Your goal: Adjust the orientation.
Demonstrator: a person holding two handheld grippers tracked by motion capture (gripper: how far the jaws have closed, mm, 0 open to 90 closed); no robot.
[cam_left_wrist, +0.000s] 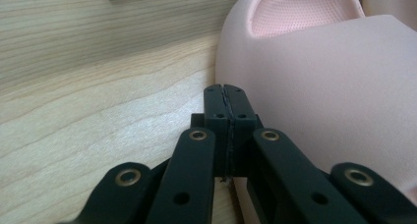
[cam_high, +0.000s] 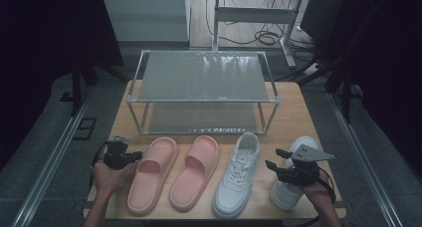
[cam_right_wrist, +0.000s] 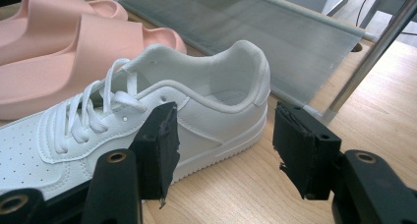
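Two pink slides and two white sneakers lie in a row along the front of the wooden table. My left gripper is shut with nothing in it, its tips right beside the left slide's outer edge. The shut tips nearly touch the slide. My right gripper is open above the right sneaker and points at the left sneaker. In the right gripper view the open gripper stands just short of that sneaker's heel side.
A two-shelf metal shoe rack with mesh shelves stands behind the shoes. Its lower shelf and a post are close behind the sneaker. Bare table shows left of the slide. Cables and a desk frame lie on the floor beyond.
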